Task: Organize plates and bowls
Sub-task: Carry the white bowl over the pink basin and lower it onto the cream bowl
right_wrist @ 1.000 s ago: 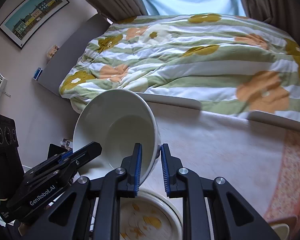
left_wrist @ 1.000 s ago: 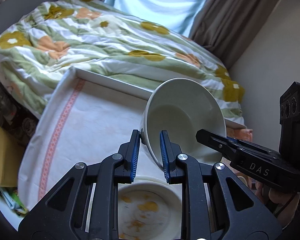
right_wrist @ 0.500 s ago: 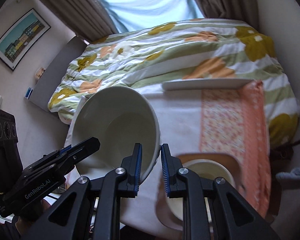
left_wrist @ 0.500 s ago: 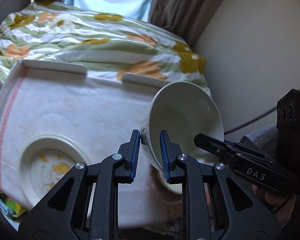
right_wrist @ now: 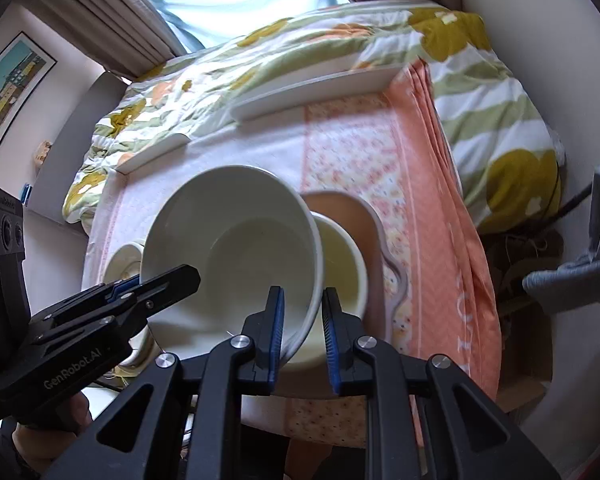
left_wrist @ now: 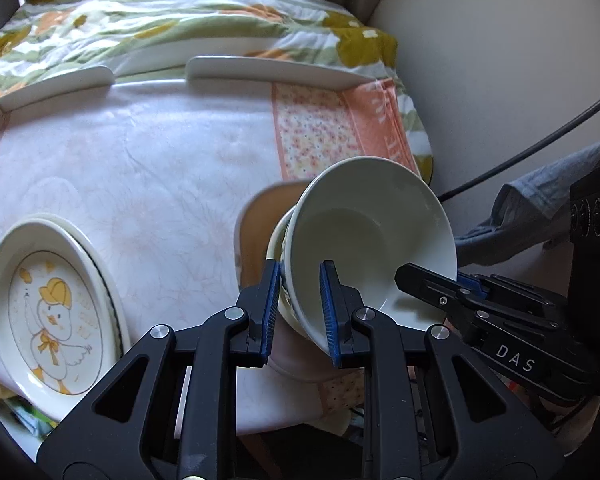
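A large white bowl (left_wrist: 374,232) (right_wrist: 236,256) is tilted over a patterned bowl (left_wrist: 282,276) (right_wrist: 342,268) that stands on a tan scalloped mat (left_wrist: 260,220) (right_wrist: 360,216). My left gripper (left_wrist: 300,312) straddles the white bowl's left rim, its blue pads wider apart than before. My right gripper (right_wrist: 302,334) straddles the opposite rim, also slightly spread. Whether the pads still press the rim is unclear. A duck plate (left_wrist: 48,312) lies on a stack at the table's left and shows small in the right wrist view (right_wrist: 122,260).
The table carries a white and pink cloth (left_wrist: 140,160) with an orange floral panel (right_wrist: 352,152) at the right. White raised table rails (left_wrist: 268,68) run along the far edge. A bed with a flowered quilt (left_wrist: 180,12) lies behind. A wall and cables (left_wrist: 520,152) stand at the right.
Both grippers carried the white bowl right and down over the patterned bowl on the tan mat. Both pairs of fingers have spread a little around the rim.
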Demonstrator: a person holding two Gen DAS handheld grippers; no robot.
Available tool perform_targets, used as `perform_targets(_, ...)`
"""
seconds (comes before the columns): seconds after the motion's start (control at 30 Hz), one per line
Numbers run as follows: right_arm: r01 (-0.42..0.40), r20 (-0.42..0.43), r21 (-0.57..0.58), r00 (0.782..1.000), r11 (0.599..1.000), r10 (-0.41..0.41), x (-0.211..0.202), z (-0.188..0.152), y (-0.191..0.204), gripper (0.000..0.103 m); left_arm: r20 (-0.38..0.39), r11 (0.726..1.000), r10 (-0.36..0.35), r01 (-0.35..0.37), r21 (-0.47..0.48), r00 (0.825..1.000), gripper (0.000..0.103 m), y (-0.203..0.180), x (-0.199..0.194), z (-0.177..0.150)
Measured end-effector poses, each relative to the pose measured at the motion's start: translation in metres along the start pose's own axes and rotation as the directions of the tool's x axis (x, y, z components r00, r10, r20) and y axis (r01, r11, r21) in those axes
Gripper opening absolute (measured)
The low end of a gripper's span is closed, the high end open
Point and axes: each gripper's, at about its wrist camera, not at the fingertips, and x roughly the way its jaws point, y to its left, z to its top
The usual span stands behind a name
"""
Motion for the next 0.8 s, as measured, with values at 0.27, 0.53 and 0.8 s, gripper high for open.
perform_targets(0.27,0.019,-0.011,0.000,1.000,1.000,-0.019,0.007,-0.006,-0.006,0.017,-0.007,0.990,0.090,-0.088,0.110,0.996,0.018,-0.015,0.014,0.001)
perform_targets(0.53,0.030,-0.012,0.009,0.999,1.000,-0.030,0.009,-0.009,-0.009,0.017,-0.002,0.968,0.158,-0.154,0.196,0.987,0.018,-0.026,0.020,0.000)
perform_targets(0.8,0.058,-0.013,-0.014,0.998,0.998,-0.058,0.009,-0.009,-0.005,0.017,-0.009,0.949,0.222,-0.214,0.233,0.975,0.018,-0.029,0.027,-0.003)
